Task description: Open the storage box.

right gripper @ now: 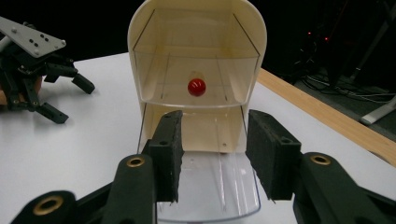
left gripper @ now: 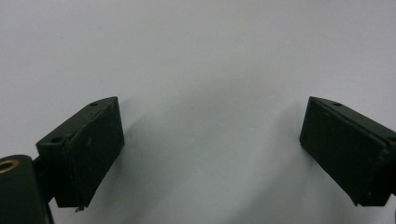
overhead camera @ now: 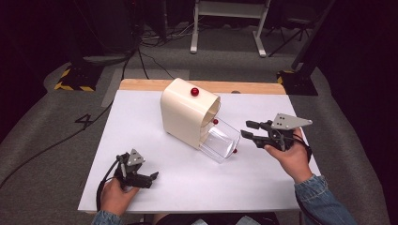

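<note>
A cream arched cabinet stands in the middle of the white table, with a red ball on its top. Its lower clear drawer is pulled out toward the right, a red knob at its front. The upper drawer is pushed in and shows its own red knob. My right gripper hovers just right of the pulled-out drawer and points at the cabinet; in the right gripper view my right gripper is open, nothing between the pads. My left gripper rests open on the table's near left.
My left gripper has bare white tabletop between its wide jaws. A wooden strip runs along the table's far edge. Cables and dark stands sit on the grey floor around it.
</note>
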### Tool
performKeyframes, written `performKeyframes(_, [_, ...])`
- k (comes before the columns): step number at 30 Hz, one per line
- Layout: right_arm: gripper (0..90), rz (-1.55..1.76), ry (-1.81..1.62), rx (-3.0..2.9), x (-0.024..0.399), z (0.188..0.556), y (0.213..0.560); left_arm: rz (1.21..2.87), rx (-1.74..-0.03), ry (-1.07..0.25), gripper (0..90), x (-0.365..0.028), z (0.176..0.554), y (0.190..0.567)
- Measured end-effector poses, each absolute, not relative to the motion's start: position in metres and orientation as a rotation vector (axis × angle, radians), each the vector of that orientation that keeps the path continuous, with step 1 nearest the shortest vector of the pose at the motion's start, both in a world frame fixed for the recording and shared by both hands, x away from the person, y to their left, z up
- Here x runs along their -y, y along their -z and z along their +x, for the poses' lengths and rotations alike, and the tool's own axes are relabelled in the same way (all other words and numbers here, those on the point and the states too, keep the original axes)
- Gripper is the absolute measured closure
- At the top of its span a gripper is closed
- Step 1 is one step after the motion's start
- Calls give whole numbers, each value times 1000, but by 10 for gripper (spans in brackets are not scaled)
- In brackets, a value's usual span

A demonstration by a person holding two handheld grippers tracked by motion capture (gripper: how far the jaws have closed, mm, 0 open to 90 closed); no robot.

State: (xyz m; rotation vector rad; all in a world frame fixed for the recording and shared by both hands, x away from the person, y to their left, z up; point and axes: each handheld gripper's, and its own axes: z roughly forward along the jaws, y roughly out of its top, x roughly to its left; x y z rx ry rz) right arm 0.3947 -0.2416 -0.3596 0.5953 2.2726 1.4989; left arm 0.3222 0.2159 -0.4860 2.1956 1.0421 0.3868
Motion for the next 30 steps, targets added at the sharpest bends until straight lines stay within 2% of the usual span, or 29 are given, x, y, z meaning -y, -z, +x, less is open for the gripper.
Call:
performKeyframes(20, [601, 522, -1561, -2329, 180, 440, 392, 2203, -1030, -420, 70, -215, 321, 486])
performKeyframes(30, [737, 506, -1531, -2325, 171, 442, 394, 2199, -1036, -410, 70, -215, 321, 486])
